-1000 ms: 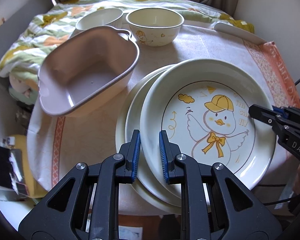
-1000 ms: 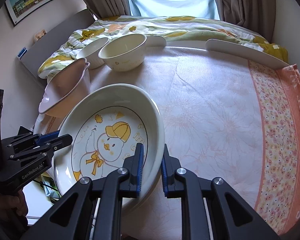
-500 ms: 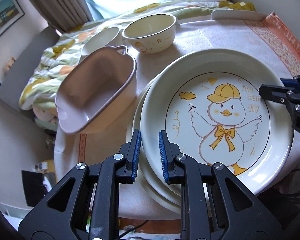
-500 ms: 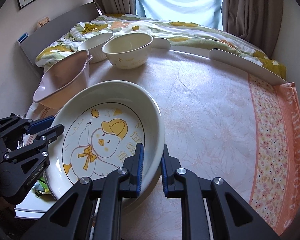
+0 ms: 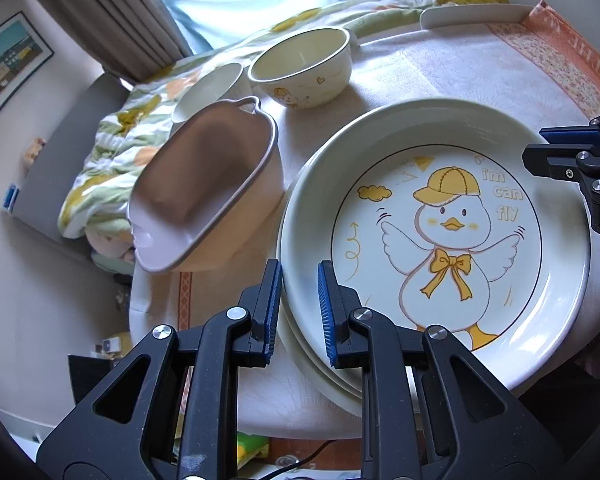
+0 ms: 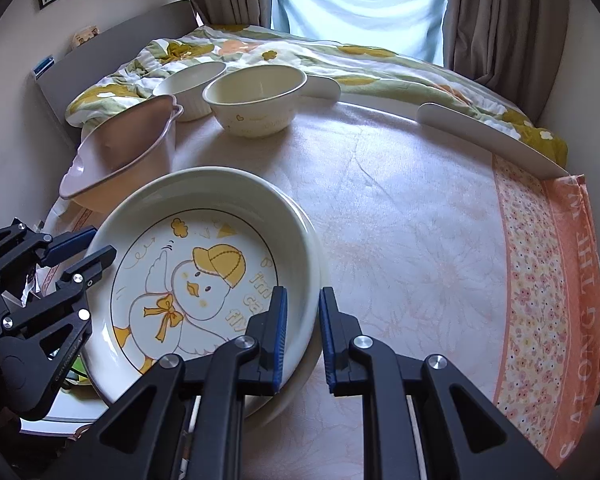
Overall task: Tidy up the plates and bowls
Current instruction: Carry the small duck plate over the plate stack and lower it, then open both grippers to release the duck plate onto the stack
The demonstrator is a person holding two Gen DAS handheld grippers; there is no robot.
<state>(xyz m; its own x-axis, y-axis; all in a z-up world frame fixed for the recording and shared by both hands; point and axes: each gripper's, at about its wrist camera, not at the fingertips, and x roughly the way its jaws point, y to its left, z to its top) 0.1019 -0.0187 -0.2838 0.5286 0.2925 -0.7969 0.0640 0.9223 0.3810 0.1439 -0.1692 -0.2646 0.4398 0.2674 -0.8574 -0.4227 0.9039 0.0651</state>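
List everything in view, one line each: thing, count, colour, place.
duck plate: 1, cream with yellow duck, top of stack, rim gripped on both sides
plates beneath: at least 2, cream, front left of table
bowls: 2, cream, far left of table
tub: 1, pink, left of plates
tablecloth: 1, pale pink, orange border, on table
quilt: 1, green and yellow floral, behind table
left gripper: black, blue fingers, shut on plate rim
right gripper: same, shut on opposite rim

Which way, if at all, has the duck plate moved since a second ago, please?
Yes: the duck plate slid left in the left-wrist view, covering more of the plates beneath.
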